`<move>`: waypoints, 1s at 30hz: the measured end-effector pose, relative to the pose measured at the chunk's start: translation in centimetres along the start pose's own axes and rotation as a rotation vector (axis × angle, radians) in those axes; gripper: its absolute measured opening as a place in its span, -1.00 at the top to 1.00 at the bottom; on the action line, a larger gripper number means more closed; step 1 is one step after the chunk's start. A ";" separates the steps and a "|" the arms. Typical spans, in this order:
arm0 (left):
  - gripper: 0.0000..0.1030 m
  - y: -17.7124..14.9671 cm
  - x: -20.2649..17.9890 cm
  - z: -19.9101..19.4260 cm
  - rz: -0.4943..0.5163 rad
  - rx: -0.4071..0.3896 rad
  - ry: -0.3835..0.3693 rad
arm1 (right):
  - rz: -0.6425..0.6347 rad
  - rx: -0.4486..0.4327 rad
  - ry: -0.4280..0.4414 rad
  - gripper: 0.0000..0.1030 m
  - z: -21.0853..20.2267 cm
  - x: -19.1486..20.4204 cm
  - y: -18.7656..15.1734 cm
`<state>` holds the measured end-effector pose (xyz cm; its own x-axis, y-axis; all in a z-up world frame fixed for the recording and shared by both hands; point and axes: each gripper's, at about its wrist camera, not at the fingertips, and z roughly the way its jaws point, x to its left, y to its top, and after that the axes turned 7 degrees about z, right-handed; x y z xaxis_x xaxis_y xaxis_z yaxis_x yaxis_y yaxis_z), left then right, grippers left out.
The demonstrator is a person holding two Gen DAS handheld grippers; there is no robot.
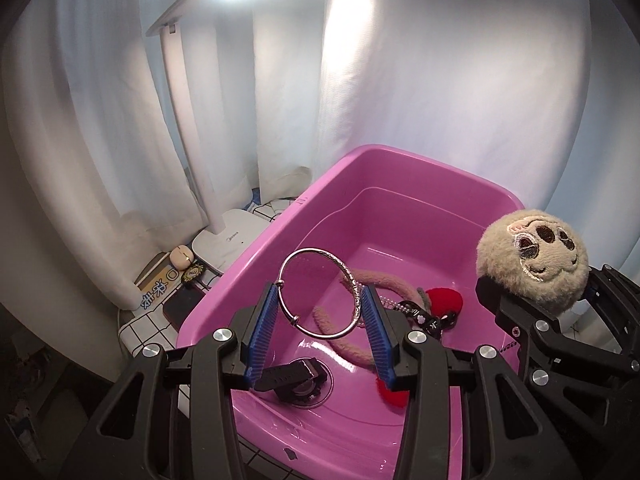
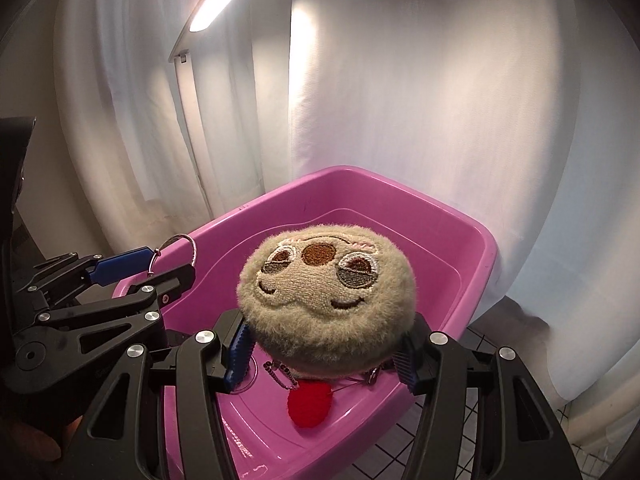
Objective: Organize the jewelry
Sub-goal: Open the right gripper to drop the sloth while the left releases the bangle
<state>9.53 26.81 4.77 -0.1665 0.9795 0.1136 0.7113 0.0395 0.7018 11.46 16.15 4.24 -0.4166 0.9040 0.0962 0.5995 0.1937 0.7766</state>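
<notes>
Blue-padded fingers (image 1: 264, 328) of the left gripper (image 1: 320, 316) clasp a silver bangle (image 1: 320, 292) above the pink tub (image 1: 280, 232), the right gripper (image 2: 320, 356) clenching a plush charm (image 2: 326, 300) alongside; judged step: depositing, so each next needs lowering and release.

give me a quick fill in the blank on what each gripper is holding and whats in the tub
1. The left gripper is shut on a silver ____.
2. The right gripper holds a plush ball over a tub coloured ____.
3. On the tub floor, under the left gripper, lies a black ____.
4. The plush heart in the tub is ____.

Missing words: bangle; pink; watch; red
</notes>
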 end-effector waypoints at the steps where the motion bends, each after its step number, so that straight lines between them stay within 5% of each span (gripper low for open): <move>1: 0.18 0.0 0.0 0.1 -0.001 0.004 0.000 | 0.001 0.004 -0.003 -0.09 0.1 0.0 0.0; 6: 0.09 -0.1 0.1 0.4 0.004 0.016 0.018 | 0.010 0.025 -0.020 -0.22 1.1 0.4 0.6; 7: -0.10 -0.1 0.1 0.3 0.005 0.013 0.025 | 0.013 0.025 -0.022 -0.23 1.0 0.4 0.6; 13: -0.56 -0.1 0.7 -0.2 -0.010 -0.002 0.059 | 0.027 0.014 -0.039 -0.30 0.7 0.1 0.9; 30: -0.82 0.1 0.8 -1.0 -0.013 -0.004 0.077 | 0.021 -0.031 -0.065 -0.38 -0.8 -0.4 0.6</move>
<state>8.78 27.40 5.62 -0.2279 0.9607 0.1585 0.7058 0.0508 0.7066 11.48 15.64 5.18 -0.3580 0.9309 0.0730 0.5862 0.1632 0.7935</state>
